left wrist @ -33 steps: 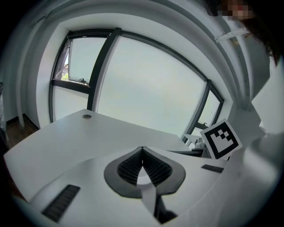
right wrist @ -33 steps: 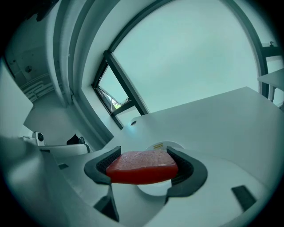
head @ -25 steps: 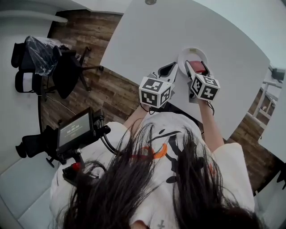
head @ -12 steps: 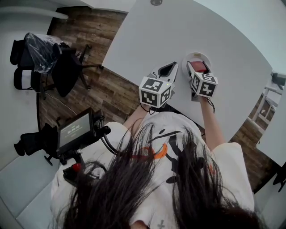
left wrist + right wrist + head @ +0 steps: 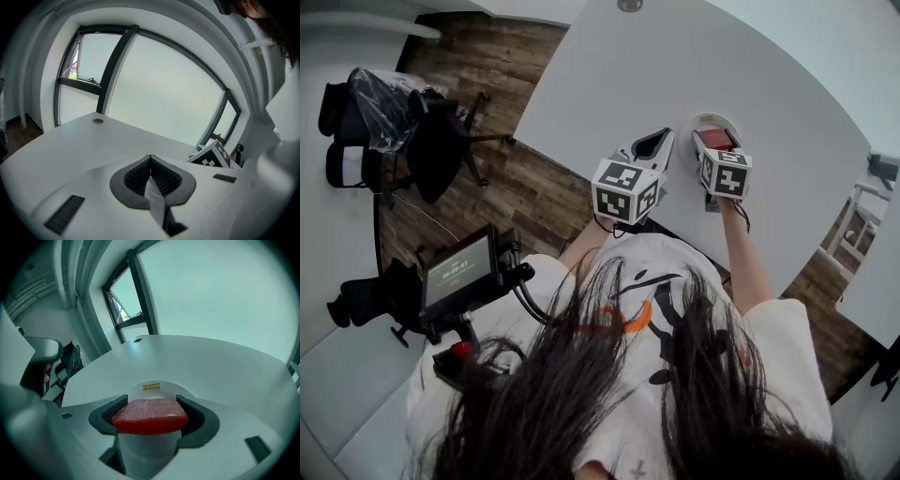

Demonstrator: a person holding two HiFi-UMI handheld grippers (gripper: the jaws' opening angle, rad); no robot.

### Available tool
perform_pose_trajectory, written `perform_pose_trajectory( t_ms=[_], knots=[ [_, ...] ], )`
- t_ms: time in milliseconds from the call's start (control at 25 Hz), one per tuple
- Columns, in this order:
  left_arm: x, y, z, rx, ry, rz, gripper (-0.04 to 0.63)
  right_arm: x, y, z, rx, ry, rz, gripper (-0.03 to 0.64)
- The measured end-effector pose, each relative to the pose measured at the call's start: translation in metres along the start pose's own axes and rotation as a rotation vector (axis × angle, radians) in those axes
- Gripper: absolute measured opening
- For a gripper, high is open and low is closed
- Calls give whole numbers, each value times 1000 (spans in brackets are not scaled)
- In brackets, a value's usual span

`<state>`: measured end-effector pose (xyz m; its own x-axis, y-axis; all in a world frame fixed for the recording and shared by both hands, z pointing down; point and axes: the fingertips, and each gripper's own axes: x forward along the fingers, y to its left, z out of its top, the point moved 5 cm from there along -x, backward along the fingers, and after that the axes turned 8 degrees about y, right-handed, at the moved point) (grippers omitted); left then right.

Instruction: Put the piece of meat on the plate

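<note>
A red piece of meat (image 5: 150, 416) sits clamped between the jaws of my right gripper (image 5: 151, 414), just over the white plate (image 5: 154, 388). The head view shows that gripper (image 5: 713, 140) with the meat (image 5: 717, 140) above the plate (image 5: 705, 122), on the near side of the white table (image 5: 675, 66). My left gripper (image 5: 647, 148) rests beside it to the left, over the table's near edge. In the left gripper view its ribbed pads (image 5: 161, 178) meet with nothing between them.
A round cable grommet (image 5: 622, 5) lies at the table's far edge. Office chairs (image 5: 441, 141) stand on the wood floor to the left. A monitor rig (image 5: 459, 272) hangs at the person's left side. Windows run behind the table.
My right gripper with the meat has shifted a little to the right and farther over the plate. The left gripper has barely moved.
</note>
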<state>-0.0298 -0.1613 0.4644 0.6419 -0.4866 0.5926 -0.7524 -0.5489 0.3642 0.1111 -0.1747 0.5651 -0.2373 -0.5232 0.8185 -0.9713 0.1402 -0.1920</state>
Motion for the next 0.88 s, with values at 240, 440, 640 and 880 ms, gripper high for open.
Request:
perform_pose_trajectory(
  t_ms=[240,440,640,880],
  knots=[
    [1,0,2,-3,-6,0,6,5,2,-2,-99,82,-43,334],
    [0,3,5,-11,-20,11,6,4,3,2,-183,168,-63,334],
    [0,6,8,-19,-33,23,6,3,2,6,-170,222,-74,334],
    [-1,9,11,-27,-46,32,6,3,-2,3,-162,249,-81,334]
  ],
)
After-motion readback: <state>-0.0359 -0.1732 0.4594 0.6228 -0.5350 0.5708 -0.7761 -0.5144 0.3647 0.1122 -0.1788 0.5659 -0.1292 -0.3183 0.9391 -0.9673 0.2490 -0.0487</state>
